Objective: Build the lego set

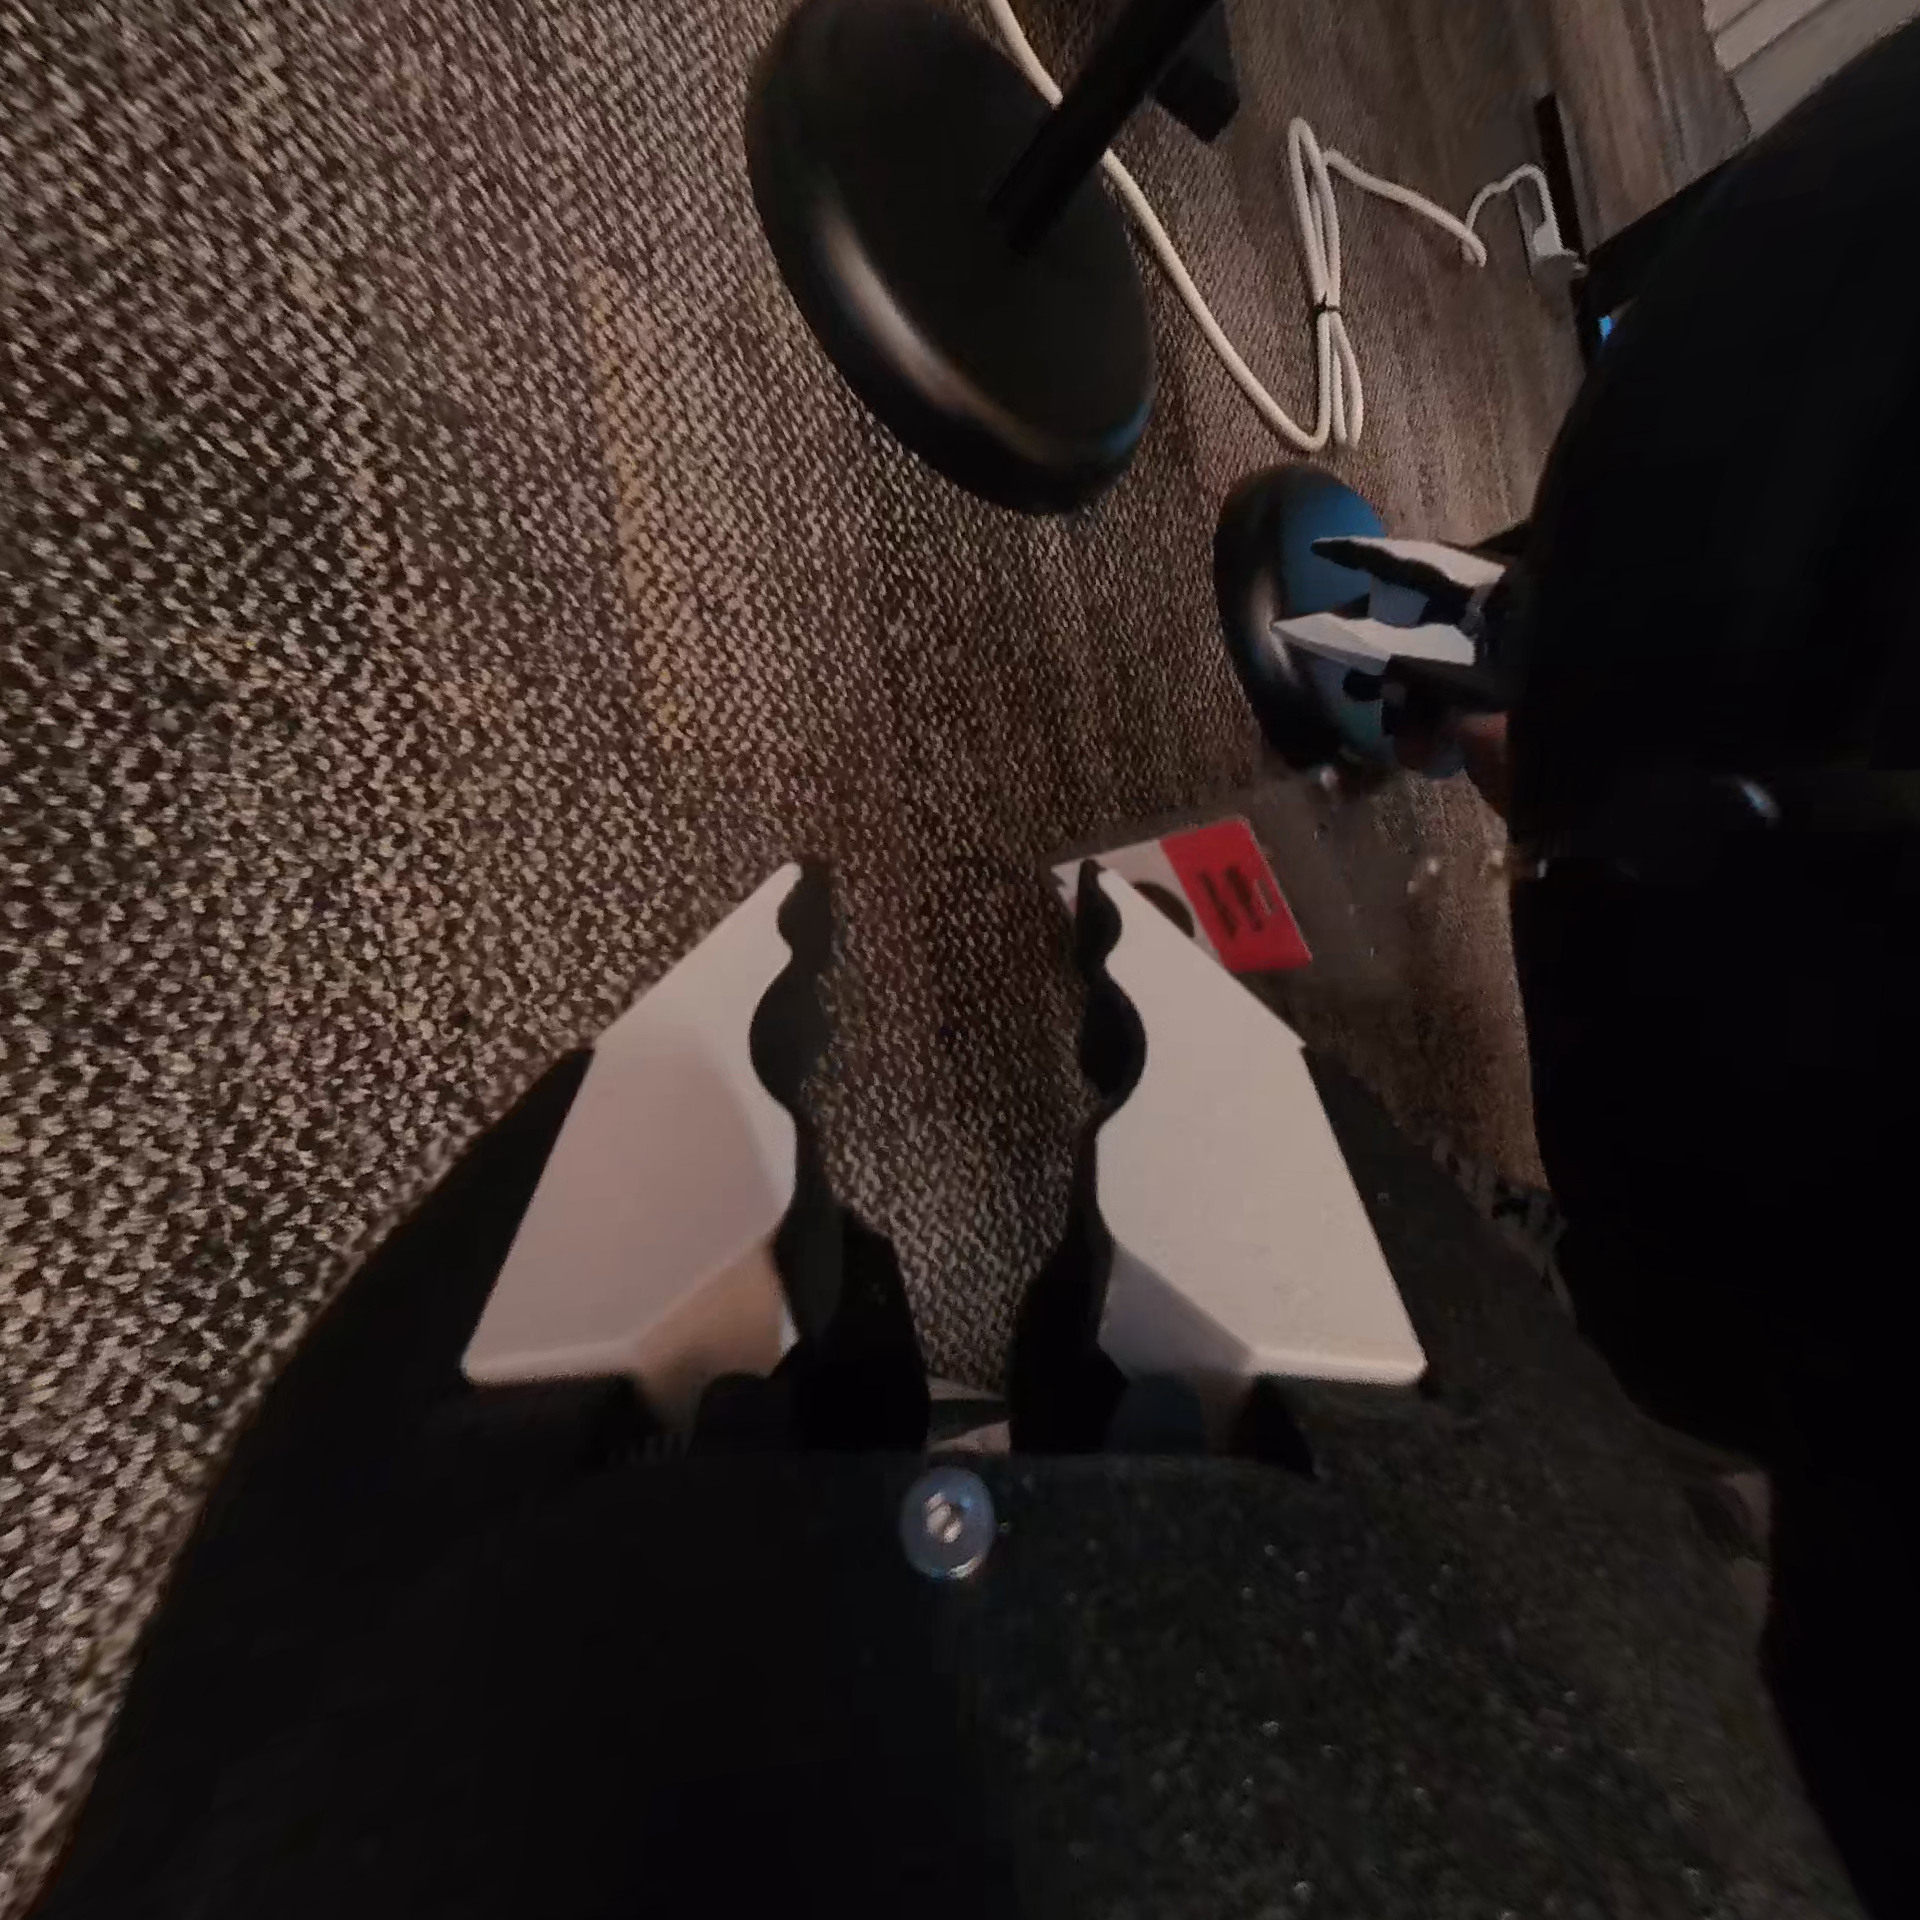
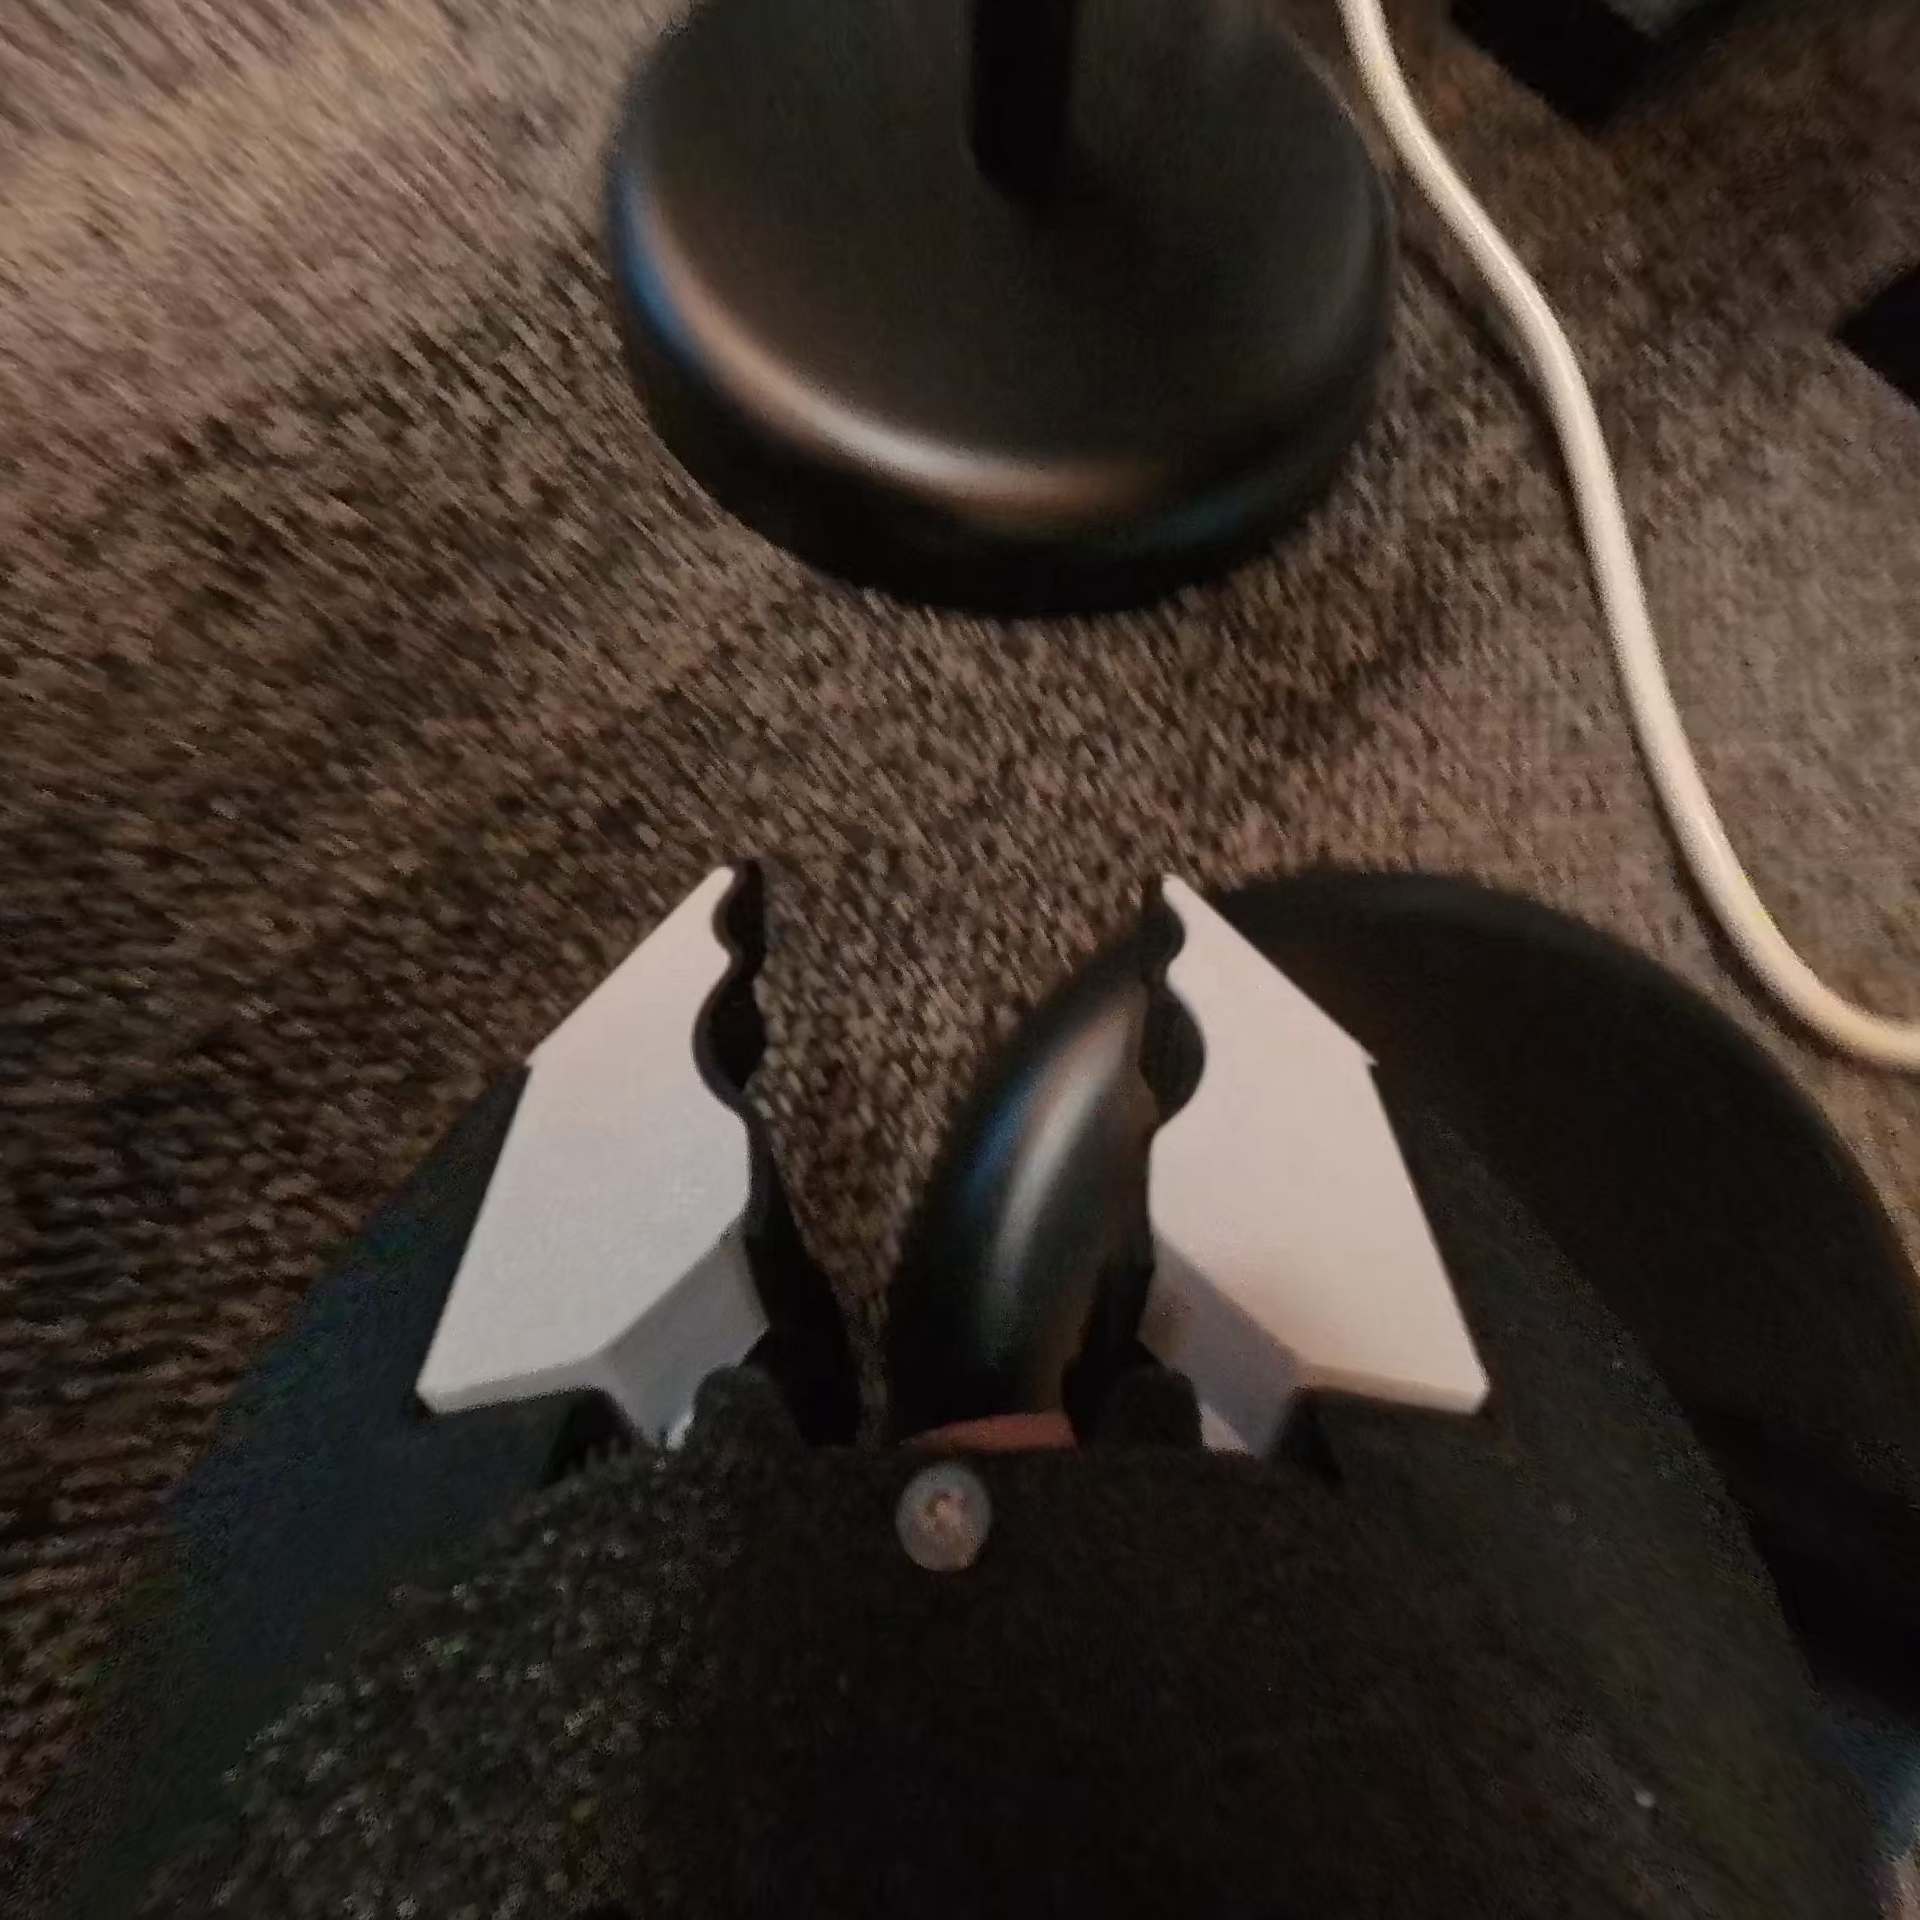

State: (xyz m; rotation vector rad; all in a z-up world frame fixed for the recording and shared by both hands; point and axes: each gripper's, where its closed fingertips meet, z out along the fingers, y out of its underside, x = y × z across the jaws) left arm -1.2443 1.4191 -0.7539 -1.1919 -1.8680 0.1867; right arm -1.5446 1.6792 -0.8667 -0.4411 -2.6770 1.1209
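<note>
Left wrist view: the left claw [image 1: 948, 883] hangs over a speckled carpet floor [image 1: 416, 623], its white fingers spread well apart with only carpet between them. Just beyond the right-hand fingertip, at about 1 o'clock, a red and white flat piece [image 1: 1236, 894] lies on the carpet, partly hidden behind that finger. It is outside the claw's gap and apart from it. Whether it belongs to the lego set I cannot tell. At 12 o'clock stands a round black base [image 1: 935, 312] with a dark pole [image 1: 1091, 114] rising from it. A white cable [image 1: 1320, 312] loops over the floor at 1 o'clock. At 2 o'clock the right claw [image 1: 1299, 592] shows, parted, in front of a black and blue round thing [image 1: 1247, 582]. A person's dark clothing [image 1: 1714, 727] fills the 3 o'clock edge.

Right wrist view: the picture is blurred. The right claw [image 2: 948, 894] is wide apart and clamps nothing. A glossy black curved rim [image 2: 1029, 1174] lies inside the gap against the right-hand finger, perhaps the edge of the large dark round shape [image 2: 1610, 1143] at 3 o'clock. The black base [image 2: 987, 395] sits at 12 o'clock, the cable [image 2: 1590, 499] running past it at 1 o'clock.
</note>
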